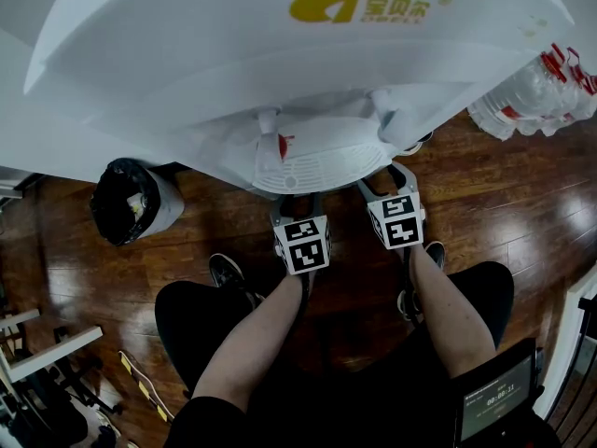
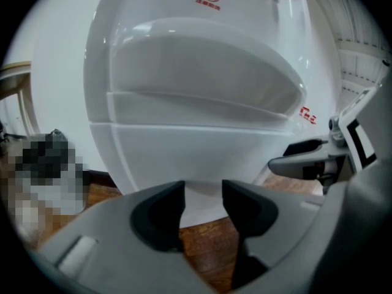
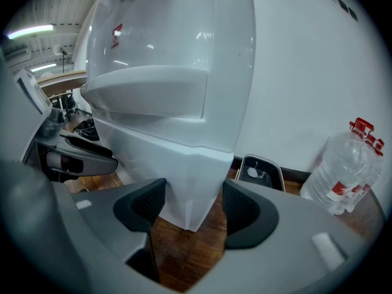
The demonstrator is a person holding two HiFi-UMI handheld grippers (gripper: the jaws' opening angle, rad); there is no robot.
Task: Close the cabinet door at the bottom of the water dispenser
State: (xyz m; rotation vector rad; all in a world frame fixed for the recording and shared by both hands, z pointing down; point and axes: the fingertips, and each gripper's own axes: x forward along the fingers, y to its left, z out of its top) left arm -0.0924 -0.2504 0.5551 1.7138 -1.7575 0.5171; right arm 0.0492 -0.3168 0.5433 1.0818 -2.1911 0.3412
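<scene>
The white water dispenser [image 1: 280,54] stands right in front of me. Its lower cabinet front [image 2: 196,155] fills the left gripper view as a smooth white panel below a seam, and I see no gap at its edges. My left gripper [image 2: 202,196] is open, a little short of that panel, with nothing between its pads. My right gripper [image 3: 193,198] is also open and empty, pointing at the cabinet's right corner [image 3: 190,182]. In the head view only the two marker cubes [image 1: 303,243] [image 1: 401,220] show; the jaws are hidden under the drip tray [image 1: 312,166].
A black-lined waste bin [image 1: 131,202] stands on the wooden floor left of the dispenser. Large water bottles [image 1: 536,91] lie at the right by the wall, with a small bin [image 3: 260,171] beside the dispenser. My legs and shoes [image 1: 229,273] are just behind the grippers.
</scene>
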